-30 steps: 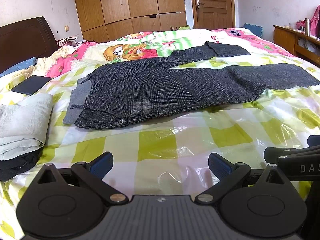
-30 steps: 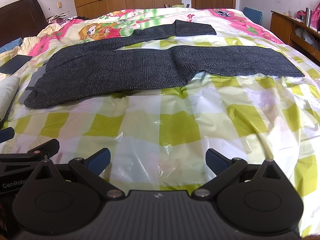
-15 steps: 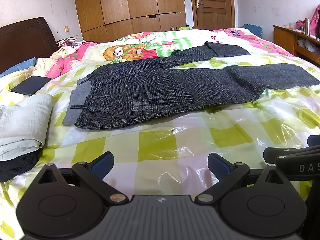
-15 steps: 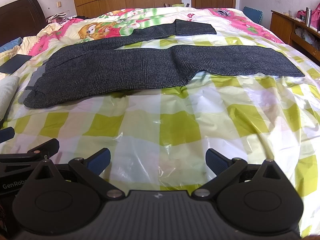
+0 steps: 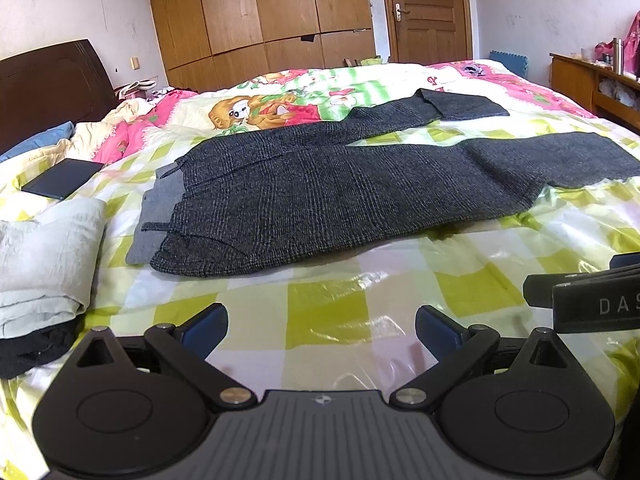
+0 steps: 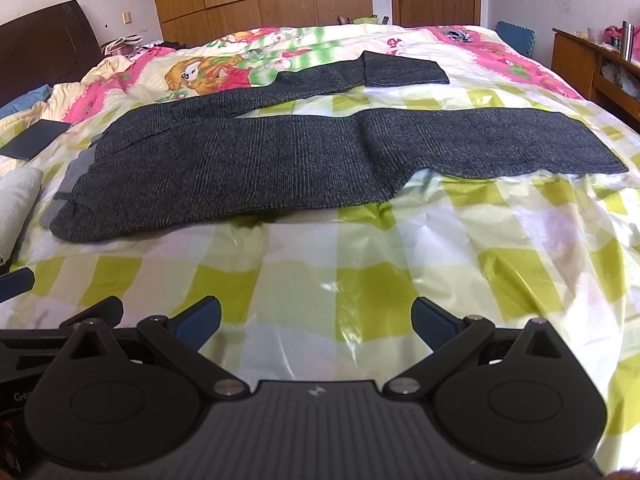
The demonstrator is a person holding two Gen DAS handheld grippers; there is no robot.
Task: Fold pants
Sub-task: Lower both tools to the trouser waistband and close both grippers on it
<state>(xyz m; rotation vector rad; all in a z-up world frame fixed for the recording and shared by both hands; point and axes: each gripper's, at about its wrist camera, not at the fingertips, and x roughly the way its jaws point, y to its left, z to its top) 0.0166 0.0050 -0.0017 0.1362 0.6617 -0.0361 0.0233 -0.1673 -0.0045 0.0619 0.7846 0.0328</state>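
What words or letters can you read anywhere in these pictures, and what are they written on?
"DAS": white letters on the right gripper body, cut off by the left wrist view's edge.
"Ge": pale letters on the left gripper body, cut off at the right wrist view's edge.
The cartoon bedspread and the things on the wooden shelf show no readable writing.

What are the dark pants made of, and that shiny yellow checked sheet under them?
The pants look like thick woven wool or tweed: dull, flecked grey with a faint check. The checked sheet looks like thin plastic film: glossy, crinkled, catching bright glints. Neither can be told for sure.
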